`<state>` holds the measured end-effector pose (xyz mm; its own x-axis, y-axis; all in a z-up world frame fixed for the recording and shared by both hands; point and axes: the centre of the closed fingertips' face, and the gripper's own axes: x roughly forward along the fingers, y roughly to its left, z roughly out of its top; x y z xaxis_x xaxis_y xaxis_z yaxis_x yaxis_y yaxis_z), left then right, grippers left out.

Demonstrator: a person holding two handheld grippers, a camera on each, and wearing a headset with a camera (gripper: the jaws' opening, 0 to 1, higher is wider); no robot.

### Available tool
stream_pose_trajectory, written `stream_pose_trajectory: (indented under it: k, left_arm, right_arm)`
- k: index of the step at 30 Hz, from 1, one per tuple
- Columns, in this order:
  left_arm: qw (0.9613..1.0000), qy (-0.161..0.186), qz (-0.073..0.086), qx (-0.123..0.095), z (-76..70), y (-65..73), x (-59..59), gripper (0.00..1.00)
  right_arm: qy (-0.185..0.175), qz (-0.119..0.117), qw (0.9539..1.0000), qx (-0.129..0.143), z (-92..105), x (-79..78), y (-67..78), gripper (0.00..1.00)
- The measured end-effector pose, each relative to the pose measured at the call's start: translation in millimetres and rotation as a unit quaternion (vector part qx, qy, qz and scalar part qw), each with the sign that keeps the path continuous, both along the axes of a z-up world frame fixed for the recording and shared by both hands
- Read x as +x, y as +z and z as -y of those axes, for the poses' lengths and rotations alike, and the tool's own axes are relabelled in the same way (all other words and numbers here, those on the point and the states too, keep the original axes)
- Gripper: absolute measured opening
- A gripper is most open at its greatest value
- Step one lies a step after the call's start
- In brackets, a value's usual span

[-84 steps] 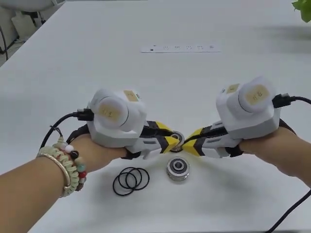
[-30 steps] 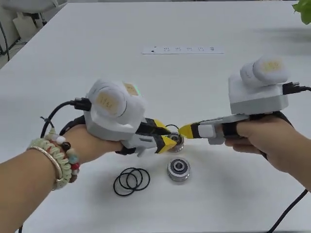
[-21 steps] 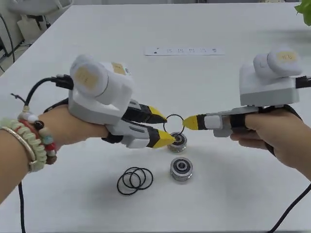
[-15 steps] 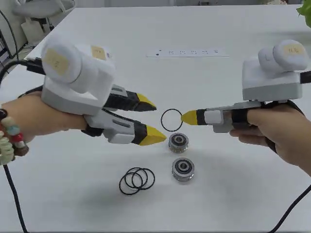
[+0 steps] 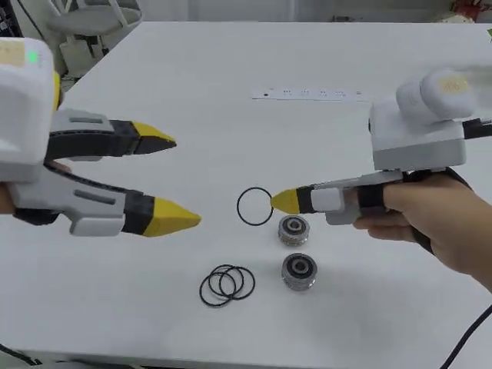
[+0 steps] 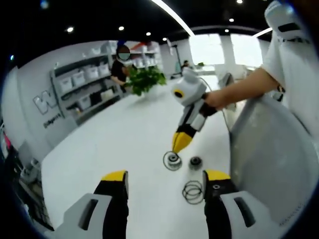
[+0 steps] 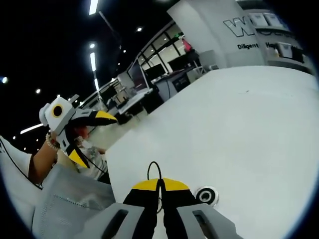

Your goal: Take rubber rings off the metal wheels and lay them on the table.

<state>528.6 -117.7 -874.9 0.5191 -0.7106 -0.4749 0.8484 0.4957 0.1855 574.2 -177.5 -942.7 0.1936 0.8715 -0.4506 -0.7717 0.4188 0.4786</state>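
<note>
My right gripper is shut on a thin black rubber ring, which hangs in the air off its yellow tip just left of the near wheels. Two metal wheels lie on the white table below it, one under the tip and one nearer me. Three loose rings lie overlapped to their left. My left gripper is open and holds nothing, well to the left of the ring. In the right gripper view the shut jaws pinch the ring, with a wheel beside them.
A white power strip lies further back on the table. A chair stands beyond the far left corner. In the left gripper view a green plant sits at the table's far end, with shelves and a person behind it.
The left gripper opened, let go of the wheel and drew back to the left. The wheel now lies on the table. The right gripper carried the ring clear of it.
</note>
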Motion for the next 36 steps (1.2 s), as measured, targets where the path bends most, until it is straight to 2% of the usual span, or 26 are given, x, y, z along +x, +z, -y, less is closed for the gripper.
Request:
stream_pose_trajectory:
  k: [2,6,8,9,13,14,16,18,23,25,30,33,36]
  left_arm:
    - [0.9997,0.02,-0.011,-0.01,-12.4,-5.1,2.0,0.63]
    - [0.9989,0.042,-0.018,-0.012,-23.1,-14.8,-12.0,0.63]
    - [0.9979,0.056,-0.025,-0.019,-21.8,-17.9,-21.6,0.64]
    - [0.9971,0.066,-0.028,-0.026,-26.1,-19.8,-25.4,0.64]
    - [0.9948,0.088,-0.03,-0.041,-42.0,-22.7,-28.6,0.64]
    - [0.9935,0.097,-0.033,-0.051,-46.2,-23.3,-30.3,0.64]
    - [0.9919,0.104,-0.038,-0.062,-50.9,-25.2,-34.6,0.64]
    - [0.9913,0.109,-0.041,-0.062,-55.2,-29.2,-38.9,0.64]
    - [0.99,0.118,-0.047,-0.061,-63.7,-35.6,-45.8,0.65]
    - [0.9892,0.122,-0.049,-0.065,-65.2,-36.7,-48.6,0.65]
    - [0.9883,0.128,-0.05,-0.066,-67.9,-39.1,-50.3,0.65]
    - [0.988,0.129,-0.05,-0.068,-67.7,-39.6,-52.6,0.65]
    - [0.988,0.13,-0.051,-0.066,-67.6,-40.9,-54.9,0.65]
  right_arm:
    - [0.018,-0.006,0.9998,-0.006,-5.3,-8.8,-4.3,0.0]
    - [0.059,-0.018,0.9978,-0.025,-14.5,-28.8,-15.9,0.0]
    - [0.071,-0.024,0.9965,-0.037,-16.4,-35.6,-23.0,0.0]
    - [0.083,-0.026,0.995,-0.05,-17.5,-41.7,-30.3,0.0]
    - [0.093,-0.026,0.9926,-0.074,-18.5,-48.4,-44.1,0.0]
    - [0.098,-0.03,0.9913,-0.083,-18.1,-51.4,-49.1,0.0]
    - [0.1,-0.027,0.9899,-0.097,-17.0,-51.3,-56.3,0.0]
    - [0.103,-0.026,0.9879,-0.113,-14.6,-50.9,-63.4,0.0]
    - [0.098,-0.018,0.9862,-0.132,-10.6,-48.8,-71.2,0.0]
    - [0.094,-0.008,0.9851,-0.144,-8.6,-45.6,-73.8,0.0]
    - [0.088,0.004,0.9849,-0.149,-8.6,-42.3,-73.7,0.0]
    - [0.09,0.026,0.9828,-0.159,-6.9,-39.4,-73.1,0.0]
    - [0.087,0.032,0.9827,-0.16,-4.9,-37.0,-69.7,0.03]
